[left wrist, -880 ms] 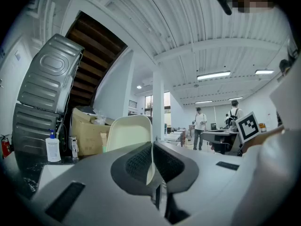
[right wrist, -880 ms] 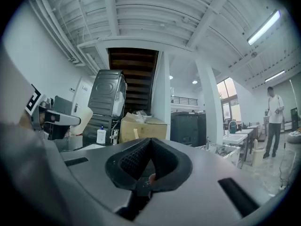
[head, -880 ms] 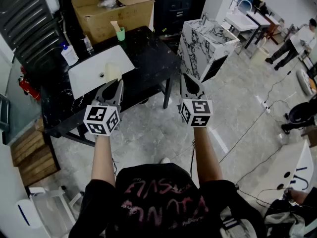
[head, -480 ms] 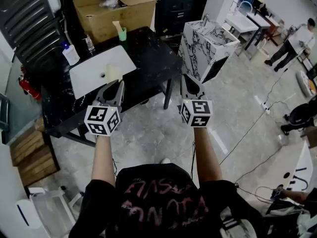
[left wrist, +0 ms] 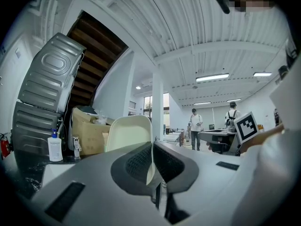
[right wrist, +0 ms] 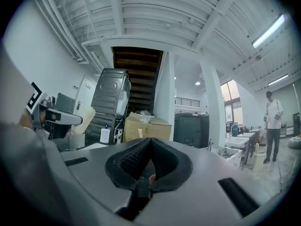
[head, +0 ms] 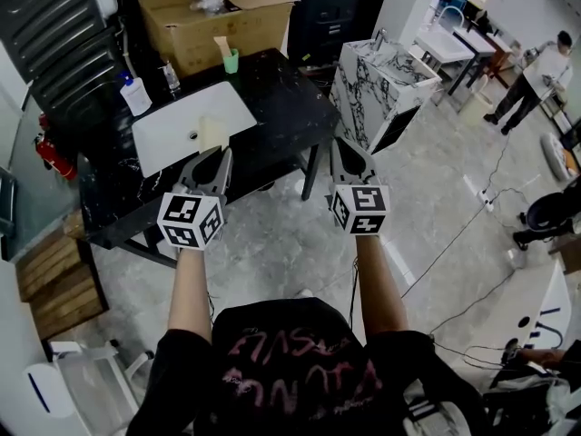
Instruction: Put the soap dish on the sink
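Note:
A cream soap dish (head: 213, 134) stands on edge, clamped in my left gripper (head: 221, 155), which is shut on its lower rim. In the head view it hangs over the near edge of the white sink (head: 172, 125), which is set into the black table (head: 281, 107). The left gripper view has the soap dish (left wrist: 128, 133) rising upright from the closed left gripper (left wrist: 151, 149). To the right, past the table's corner, my right gripper (head: 341, 150) is shut with nothing in it. In its own view the right gripper (right wrist: 149, 142) has its pads pressed together, and the soap dish (right wrist: 84, 118) shows at the left.
A soap bottle (head: 136, 95), a faucet (head: 170, 78) and a green cup (head: 231, 60) stand along the table's far side before a cardboard box (head: 227, 12). A marble cabinet (head: 386, 84) stands to the right. Cables trail over the floor, and people stand far right.
Both grippers keep their poses and grips. The table and sink have shifted slightly right in the head view as the camera moved.

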{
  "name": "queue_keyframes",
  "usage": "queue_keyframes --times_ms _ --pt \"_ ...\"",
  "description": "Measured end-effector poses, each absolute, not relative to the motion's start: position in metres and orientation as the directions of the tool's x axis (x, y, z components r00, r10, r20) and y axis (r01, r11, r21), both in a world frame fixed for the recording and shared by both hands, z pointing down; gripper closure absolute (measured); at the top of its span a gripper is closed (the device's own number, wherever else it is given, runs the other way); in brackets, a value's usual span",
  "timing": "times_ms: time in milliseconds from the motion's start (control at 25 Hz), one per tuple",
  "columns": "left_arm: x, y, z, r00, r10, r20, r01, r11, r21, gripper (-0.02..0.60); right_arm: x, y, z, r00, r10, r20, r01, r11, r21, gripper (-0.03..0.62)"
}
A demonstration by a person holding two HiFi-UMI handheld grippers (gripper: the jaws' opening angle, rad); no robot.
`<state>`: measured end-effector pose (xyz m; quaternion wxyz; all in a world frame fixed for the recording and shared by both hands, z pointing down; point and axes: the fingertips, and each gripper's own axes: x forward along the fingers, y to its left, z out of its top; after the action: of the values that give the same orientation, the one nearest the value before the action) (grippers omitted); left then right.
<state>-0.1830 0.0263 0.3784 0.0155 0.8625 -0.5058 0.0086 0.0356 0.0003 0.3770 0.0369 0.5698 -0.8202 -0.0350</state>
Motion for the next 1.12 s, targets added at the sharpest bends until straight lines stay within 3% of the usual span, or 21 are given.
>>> queue_keyframes --times_ms 560,1120 --pt "-0.201 0.044 0.394 0.519 -0.854 0.044 -0.855 -0.519 0.024 0.558 0.02 0.014 0.387 -0.323 -0.946 0.03 -0.94 0.325 0.104 0.582" --pt "-0.172 -0.058 0.413 0.524 -0.848 0.081 -0.851 -0.524 0.019 0.558 0.051 -0.092 0.405 -0.317 -0.947 0.042 -0.944 0.319 0.083 0.582"
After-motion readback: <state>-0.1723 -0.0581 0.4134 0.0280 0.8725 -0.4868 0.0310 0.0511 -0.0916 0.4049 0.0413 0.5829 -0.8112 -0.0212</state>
